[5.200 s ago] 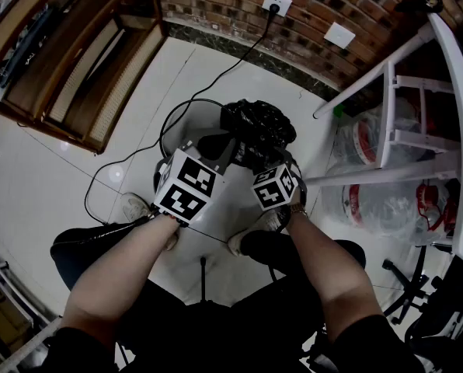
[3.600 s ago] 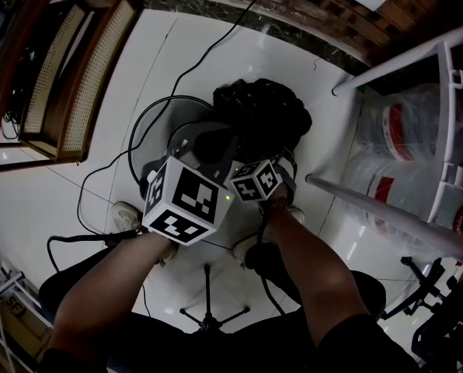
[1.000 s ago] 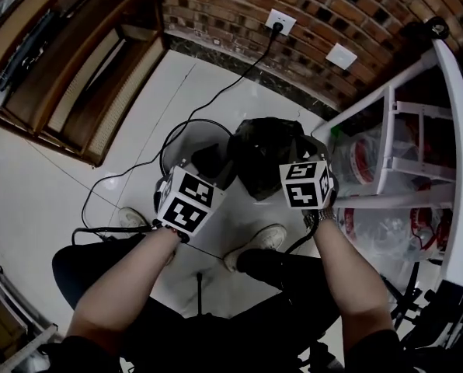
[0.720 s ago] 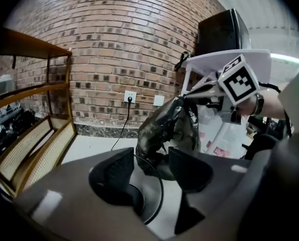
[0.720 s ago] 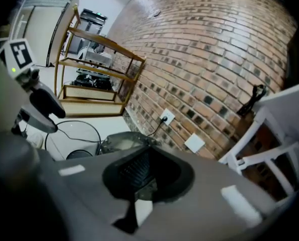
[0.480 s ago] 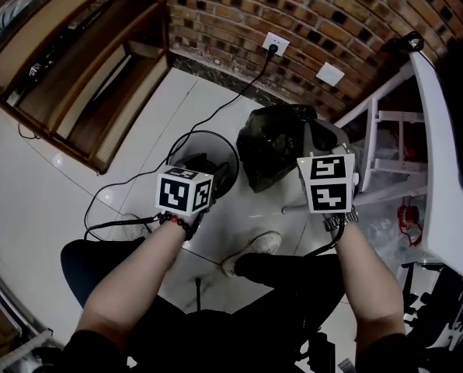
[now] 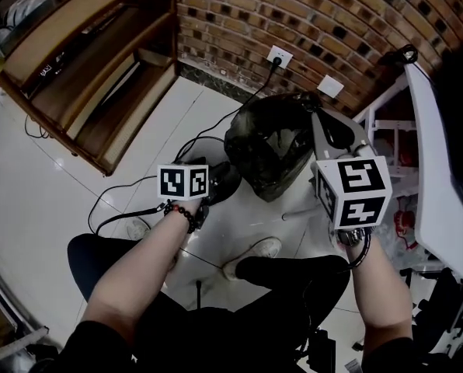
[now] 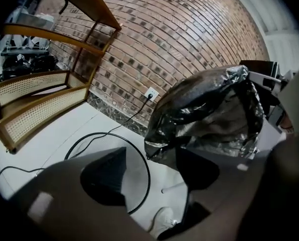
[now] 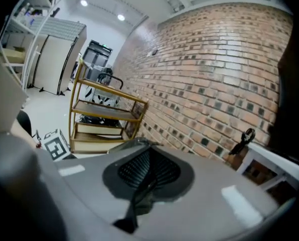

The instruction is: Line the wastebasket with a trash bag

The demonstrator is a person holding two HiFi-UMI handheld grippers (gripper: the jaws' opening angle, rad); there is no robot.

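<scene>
A black trash bag (image 7: pixel 272 148) hangs in the air above the white floor, puffed out and crinkled. My right gripper (image 7: pixel 325 127) is raised high and shut on the bag's upper edge. In the right gripper view a thin fold of black film (image 9: pixel 138 201) sits pinched between the pads. The left gripper (image 7: pixel 218 179) is lower, left of the bag and apart from it. Its jaws are opening with nothing between them (image 8: pixel 152 157). Through their gap shows the black rim of the wire wastebasket (image 8: pixel 145 177). In the head view the wastebasket (image 7: pixel 203 139) is mostly hidden behind the left gripper and the bag.
A wooden shelf unit (image 7: pixel 84 61) stands at the left along the brick wall (image 7: pixel 239 14). A cable runs from the wall socket (image 7: pixel 279 55) across the floor. A white rack (image 7: pixel 387 123) and table edge stand at the right. The person's shoe (image 7: pixel 256 252) is below the bag.
The right gripper has risen with the bag, which now hangs higher and fuller. The left gripper has rolled and stayed low by the wastebasket.
</scene>
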